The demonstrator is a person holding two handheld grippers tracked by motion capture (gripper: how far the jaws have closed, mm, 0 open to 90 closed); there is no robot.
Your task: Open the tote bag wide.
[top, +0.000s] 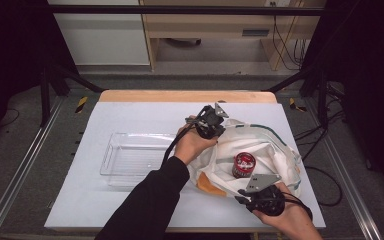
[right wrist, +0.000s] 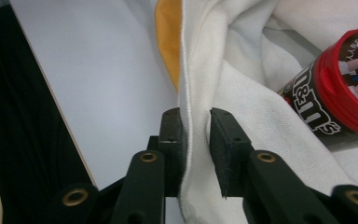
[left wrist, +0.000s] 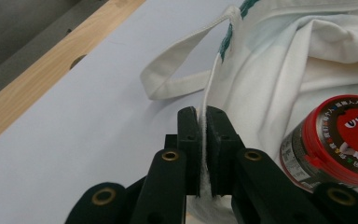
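Bag hem hiding candy tin

Beyond the white surface with its pale wood edge, grey floor stretches to a light wooden cabinet and a white panel. Black frame bars cross overhead, cables dangle right, darkness flanks both sides.

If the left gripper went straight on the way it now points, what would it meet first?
Probably the bag's handle loop, lying just ahead of the left gripper, whose fingers already pinch the white cloth bag rim; depth is uncertain.
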